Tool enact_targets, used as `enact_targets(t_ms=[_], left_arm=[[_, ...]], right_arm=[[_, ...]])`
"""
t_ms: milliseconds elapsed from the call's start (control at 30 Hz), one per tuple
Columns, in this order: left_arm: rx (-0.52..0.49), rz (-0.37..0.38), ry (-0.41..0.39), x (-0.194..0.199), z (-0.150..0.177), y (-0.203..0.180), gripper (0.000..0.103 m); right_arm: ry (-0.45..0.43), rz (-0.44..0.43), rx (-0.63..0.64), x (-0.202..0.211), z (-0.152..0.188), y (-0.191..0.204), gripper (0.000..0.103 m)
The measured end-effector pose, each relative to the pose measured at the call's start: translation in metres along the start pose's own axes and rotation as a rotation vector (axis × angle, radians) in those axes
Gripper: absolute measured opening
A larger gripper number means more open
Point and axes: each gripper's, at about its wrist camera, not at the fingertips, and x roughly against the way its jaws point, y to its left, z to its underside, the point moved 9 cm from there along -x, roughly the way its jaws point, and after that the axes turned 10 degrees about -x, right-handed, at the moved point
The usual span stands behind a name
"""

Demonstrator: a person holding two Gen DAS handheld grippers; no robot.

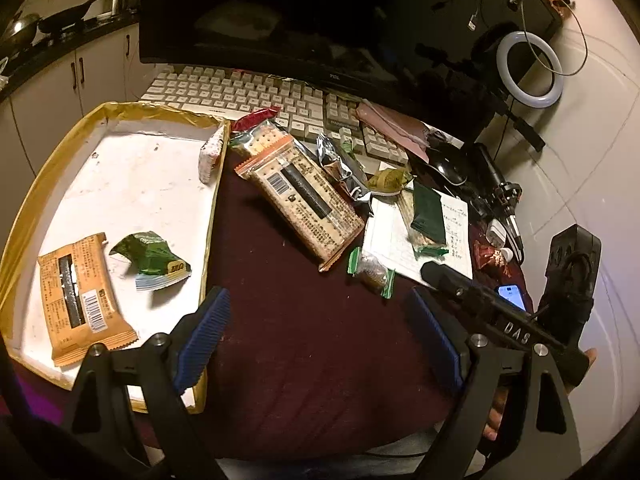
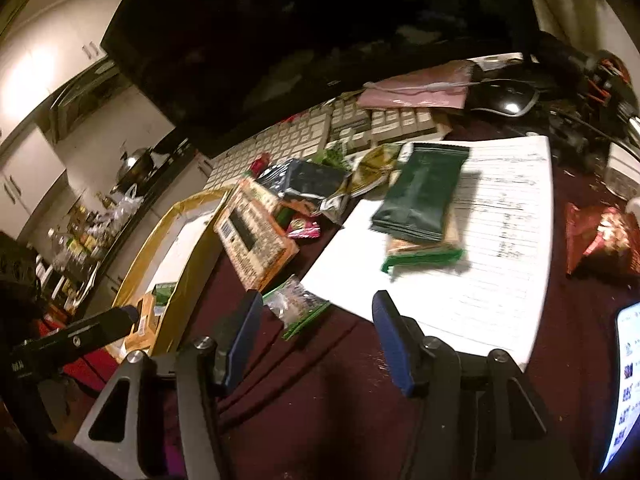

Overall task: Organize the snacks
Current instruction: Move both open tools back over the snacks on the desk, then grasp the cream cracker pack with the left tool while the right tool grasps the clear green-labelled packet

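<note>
Both grippers hang released above the dark maroon tabletop (image 1: 304, 340), blue ribbed pads spread apart and nothing between them. The left gripper (image 1: 316, 344) hovers beside the corner of the shallow gold-rimmed cardboard tray (image 1: 120, 110), which already holds an orange cracker packet with a barcode (image 1: 82, 300), a crumpled green wrapper (image 1: 154, 260) and a small white patterned packet (image 1: 211, 154) leaning against its far wall. The right gripper (image 2: 316, 338) points at a small clear pouch with green sealed ends (image 2: 298, 306) lying just ahead of its pads, at the edge of a white lined sheet of paper (image 2: 492, 248).

The remaining snacks sit loose outside the tray: a long orange-edged cracker pack (image 1: 304, 196) beside its right wall, a silver foil bag (image 1: 340, 164), a dark green flat sachet (image 2: 420, 196) stacked on another packet on the paper, and a red patterned pouch (image 2: 600, 240) further right, near a lit phone (image 2: 624, 384).

The likely trouble is the paper: if the right gripper closes low on the clear pouch, a pad could snag the sheet and drag the sachet stack with it. The pouch looks thin and slippery, so a shallow pinch may let it slide out. With both grippers close together, a carry toward the tray risks a collision, or a knock against the tray's thin wall.
</note>
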Motion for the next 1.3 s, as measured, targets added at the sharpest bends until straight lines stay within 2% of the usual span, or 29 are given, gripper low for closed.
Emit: enact_targets(t_ms=[200,300,367,400,433,467,500,600,633,667,767,933,1067,1133,1200,1233,1300], left_arm=[[0.059,0.009,0.024,-0.006,-0.011,0.012,0.089],[0.084,0.004,0.031,-0.008,-0.016,0.018,0.089],[0.08,-0.013,0.038,-0.01,-0.019,0.021,0.089],[0.079,-0.016,0.041,-0.01,-0.019,0.022,0.089],[0.08,-0.016,0.047,-0.012,-0.02,0.022,0.089],[0.08,-0.015,0.054,-0.014,-0.021,0.022,0.089],[0.079,-0.012,0.065,-0.017,-0.023,0.022,0.089],[0.083,-0.006,0.102,-0.032,-0.03,0.02,0.089],[0.086,0.003,0.113,-0.037,-0.032,0.018,0.089],[0.09,0.008,0.127,-0.043,-0.035,0.016,0.089],[0.105,-0.017,0.138,-0.058,-0.045,0.014,0.089],[0.155,-0.079,0.179,-0.094,-0.059,0.017,0.089],[0.187,-0.15,0.213,-0.116,-0.06,0.026,0.089],[0.163,-0.222,0.208,-0.121,-0.06,0.03,0.089],[0.157,-0.242,0.203,-0.123,-0.056,0.032,0.083],[0.162,-0.223,0.205,-0.124,-0.055,0.03,0.071],[0.166,-0.209,0.211,-0.121,-0.05,0.028,0.064]], right_arm=[[0.069,-0.029,0.121,-0.03,0.002,0.027,0.056],[0.128,0.032,0.157,-0.054,0.006,0.028,0.056],[0.124,0.105,0.197,-0.056,0.011,0.026,0.047],[0.122,0.108,0.216,-0.053,0.014,0.028,0.046],[0.13,0.1,0.23,-0.051,0.019,0.032,0.04],[0.138,0.103,0.231,-0.05,0.023,0.032,0.029],[0.145,0.119,0.233,-0.05,0.026,0.031,0.029],[0.129,0.146,0.253,-0.046,0.027,0.031,0.028],[0.123,0.147,0.252,-0.045,0.025,0.031,0.025],[0.11,0.135,0.241,-0.043,0.024,0.031,0.018],[0.051,0.077,0.198,-0.03,0.017,0.031,0.018],[-0.035,0.06,0.068,-0.017,0.0,0.014,0.017],[-0.093,0.075,0.041,-0.011,-0.009,0.009,0.017],[-0.101,0.071,0.049,-0.008,-0.01,0.01,0.017],[-0.109,0.075,0.056,-0.006,-0.011,0.012,0.017],[-0.11,0.075,0.057,-0.006,-0.012,0.012,0.017],[-0.118,0.075,0.056,-0.005,-0.013,0.013,0.017]])
